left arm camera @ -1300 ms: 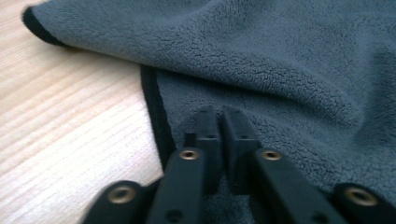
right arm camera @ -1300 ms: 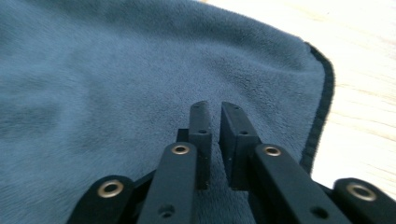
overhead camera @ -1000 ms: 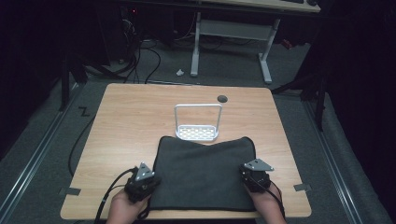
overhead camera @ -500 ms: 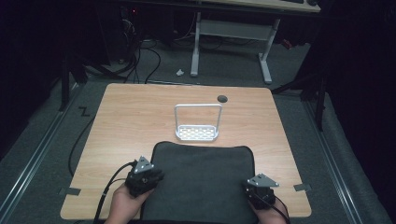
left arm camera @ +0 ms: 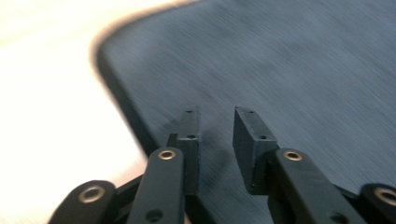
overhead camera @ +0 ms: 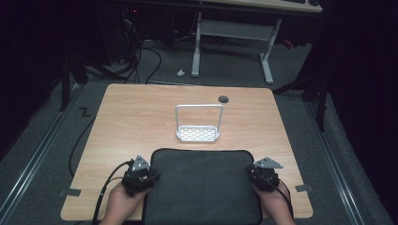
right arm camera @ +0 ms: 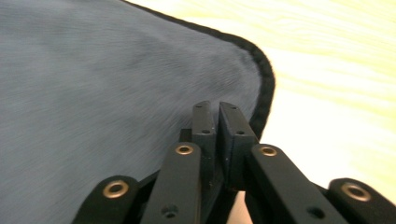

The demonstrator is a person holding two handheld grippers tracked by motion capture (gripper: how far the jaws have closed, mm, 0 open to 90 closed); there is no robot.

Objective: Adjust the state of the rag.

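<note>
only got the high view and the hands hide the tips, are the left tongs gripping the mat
observer: no, the left tongs stand open and have just been opening. nothing is between them, and the mat lies underneath.
operator: and the right ones
observer: the right tongs are shut, tips together, with no fabric visibly pinched between them.
operator: where on the mat are they
observer: just inside its rounded, black-edged corner, with bare table beyond.

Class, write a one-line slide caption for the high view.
Two handheld grippers flank a dark mat before a white wire rack.
</note>
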